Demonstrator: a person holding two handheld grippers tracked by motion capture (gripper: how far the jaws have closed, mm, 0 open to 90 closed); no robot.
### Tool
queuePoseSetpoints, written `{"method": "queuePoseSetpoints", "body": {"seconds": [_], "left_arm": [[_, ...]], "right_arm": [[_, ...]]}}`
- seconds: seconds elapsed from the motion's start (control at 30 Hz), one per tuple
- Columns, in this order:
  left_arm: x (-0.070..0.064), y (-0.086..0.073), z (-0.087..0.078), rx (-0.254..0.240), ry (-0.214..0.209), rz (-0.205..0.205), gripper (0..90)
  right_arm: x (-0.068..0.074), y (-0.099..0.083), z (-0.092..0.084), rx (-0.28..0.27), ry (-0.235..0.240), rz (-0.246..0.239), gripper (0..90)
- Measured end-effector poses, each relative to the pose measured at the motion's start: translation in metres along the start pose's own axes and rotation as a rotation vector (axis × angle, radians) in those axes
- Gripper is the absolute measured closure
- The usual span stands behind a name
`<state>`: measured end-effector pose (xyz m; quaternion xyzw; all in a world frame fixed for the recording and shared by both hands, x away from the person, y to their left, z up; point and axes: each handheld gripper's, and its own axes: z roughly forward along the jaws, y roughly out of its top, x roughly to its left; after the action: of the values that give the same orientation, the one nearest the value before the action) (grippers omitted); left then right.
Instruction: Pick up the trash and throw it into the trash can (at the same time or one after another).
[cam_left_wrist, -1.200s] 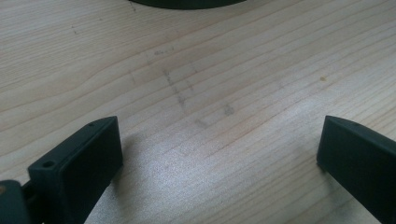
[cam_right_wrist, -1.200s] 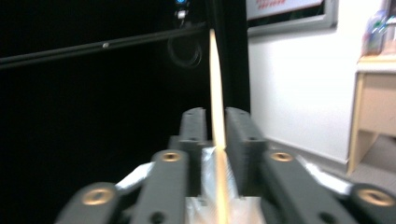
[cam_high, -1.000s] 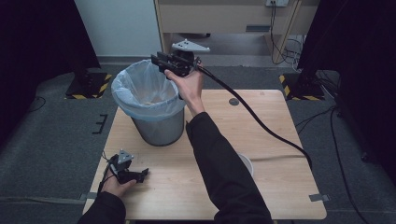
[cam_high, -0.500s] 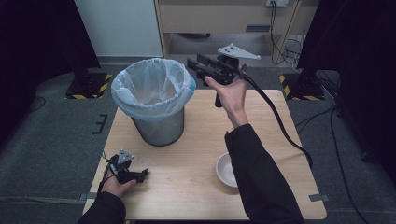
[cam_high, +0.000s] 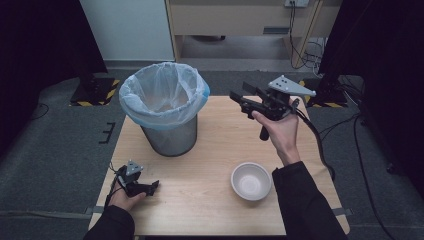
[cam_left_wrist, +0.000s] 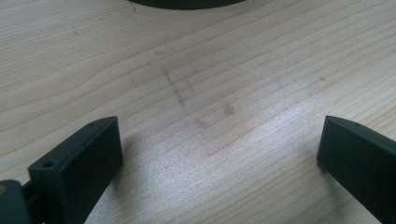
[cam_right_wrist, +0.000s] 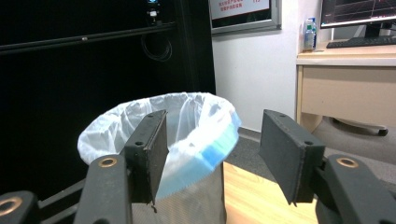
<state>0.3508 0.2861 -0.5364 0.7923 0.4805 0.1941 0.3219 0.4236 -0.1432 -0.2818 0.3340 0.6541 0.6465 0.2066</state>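
Hovering above the far right part of the table (cam_high: 215, 150), the right gripper (cam_high: 239, 95) has its 2 jaws parted with nothing between them; they have just been opening, and the right gripper view looks between them at air and the bin beyond. The bin (cam_high: 167, 112), a metal mesh basket lined with a pale plastic bag, stands on the far left half of the table, and the jaw tips point level toward it from the right, apart from its rim. The white bowl (cam_high: 251, 180) sits on the near right part of the table, below and behind this gripper, close beside the right forearm, and looks empty.

The left gripper (cam_high: 150, 186) rests low at the near left corner, its jaws wide apart over bare wood with nothing held, as the left gripper view shows.

My reading is that the bowl is the next thing to handle. It lies nearer the right hand than the left, on the person's side of the right gripper, so the tongs would have to draw back toward the person and tip downward to meet its rim. Being round, the bowl has no long axis to line up with; any point of the rim serves, and the near right edge looks easiest.
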Motion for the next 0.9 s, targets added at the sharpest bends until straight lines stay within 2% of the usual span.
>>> {"method": "queuePoseSetpoints", "body": {"seconds": [0.13,0.37,0.53,0.67,0.77,0.9], "left_arm": [[0.000,0.000,0.000,0.000,0.000,0.000,0.0],[0.000,0.000,0.000,0.000,0.000,0.000,0.0],[0.000,0.000,0.000,0.000,0.000,0.000,0.0],[0.000,0.000,0.000,-0.001,0.000,0.000,0.0],[0.000,0.000,0.000,0.000,0.000,0.000,0.0],[0.000,0.000,0.000,-0.001,0.001,-0.001,0.0]], "right_arm": [[-0.006,-0.020,-0.013,0.009,-0.015,0.020,40.9],[-0.027,-0.076,-0.032,0.121,-0.067,0.028,39.7],[-0.043,-0.106,-0.045,0.173,-0.105,0.041,39.6],[-0.051,-0.129,-0.056,0.239,-0.125,0.044,40.4],[-0.055,-0.146,-0.061,0.273,-0.121,0.064,42.3],[-0.058,-0.173,-0.065,0.380,-0.096,0.058,44.8]]}}
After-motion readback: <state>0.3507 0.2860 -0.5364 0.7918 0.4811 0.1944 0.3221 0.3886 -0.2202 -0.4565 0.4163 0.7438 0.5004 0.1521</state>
